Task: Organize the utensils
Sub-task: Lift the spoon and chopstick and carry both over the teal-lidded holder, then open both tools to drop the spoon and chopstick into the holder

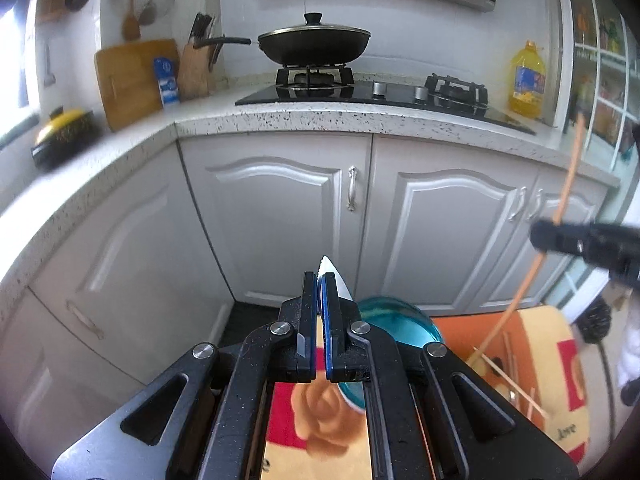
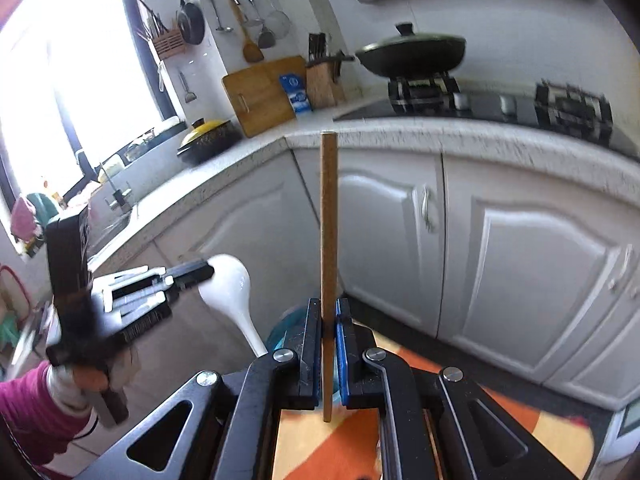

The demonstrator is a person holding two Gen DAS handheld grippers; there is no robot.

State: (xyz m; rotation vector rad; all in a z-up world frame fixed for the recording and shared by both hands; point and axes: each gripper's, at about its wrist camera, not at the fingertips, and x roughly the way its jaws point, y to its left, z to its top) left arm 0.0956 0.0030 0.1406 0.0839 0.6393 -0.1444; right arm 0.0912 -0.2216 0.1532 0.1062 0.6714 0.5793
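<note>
My left gripper (image 1: 320,280) is shut on a white spoon (image 1: 334,276), whose tip pokes out past the pads. The right wrist view shows that spoon's bowl (image 2: 230,284) clamped by the left gripper (image 2: 202,272), with the handle hanging down. My right gripper (image 2: 329,308) is shut on a wooden chopstick (image 2: 329,220) that stands upright between its blue pads. From the left wrist view the right gripper (image 1: 540,236) holds the chopstick (image 1: 568,176) at a slant. A teal glass container (image 1: 400,320) sits below both grippers, and several chopsticks (image 1: 508,380) lie on an orange patterned cloth (image 1: 540,332).
White cabinets (image 1: 280,216) and a speckled counter (image 1: 280,120) face me. On the counter stand a lidded wok (image 1: 314,42) on the stove, a cutting board (image 1: 132,80), a knife block (image 1: 196,68) and an oil bottle (image 1: 528,80). A pink sleeve (image 2: 36,412) is at lower left.
</note>
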